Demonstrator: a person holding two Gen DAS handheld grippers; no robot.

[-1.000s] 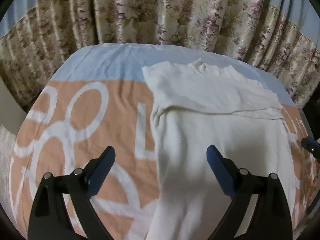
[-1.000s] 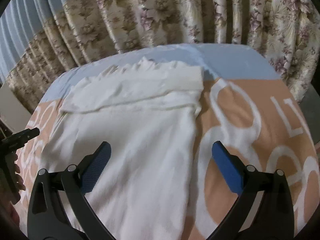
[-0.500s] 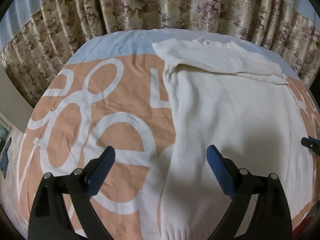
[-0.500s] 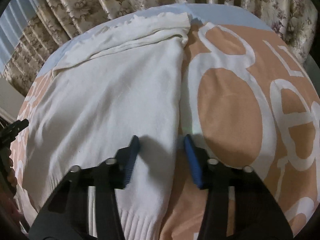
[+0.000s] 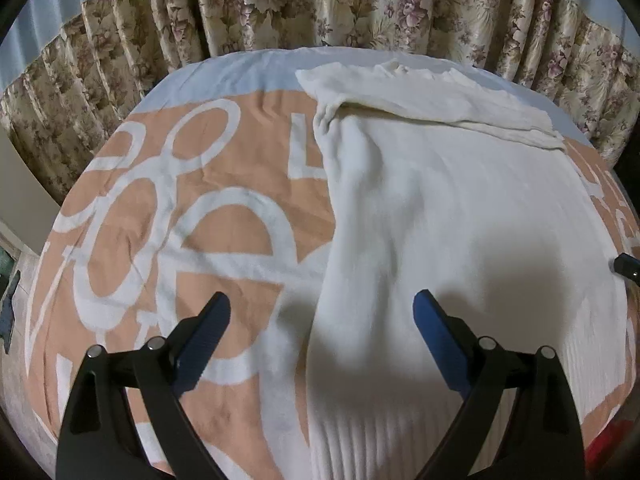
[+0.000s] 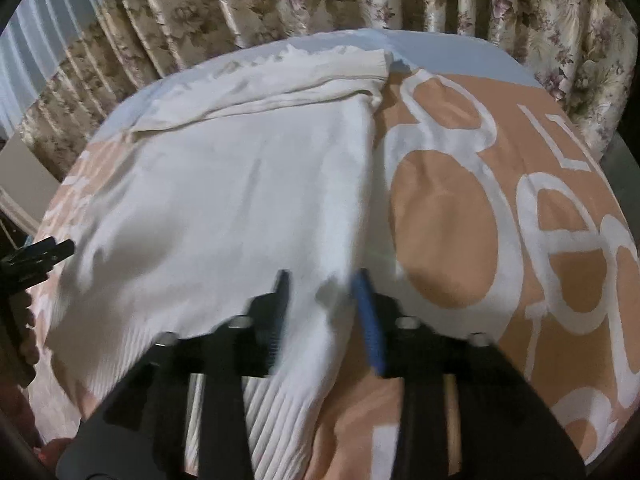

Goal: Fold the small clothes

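The right gripper (image 6: 322,280) has narrowed further, its blue pads straddling the right edge of the cream ribbed-hem knit sweater (image 5: 448,216) without yet clamping; the left gripper (image 5: 322,312) hangs wide open above its left edge. Sweater lies flat on a peach-and-white lettered blanket (image 5: 208,184); floral curtains (image 5: 320,0) behind
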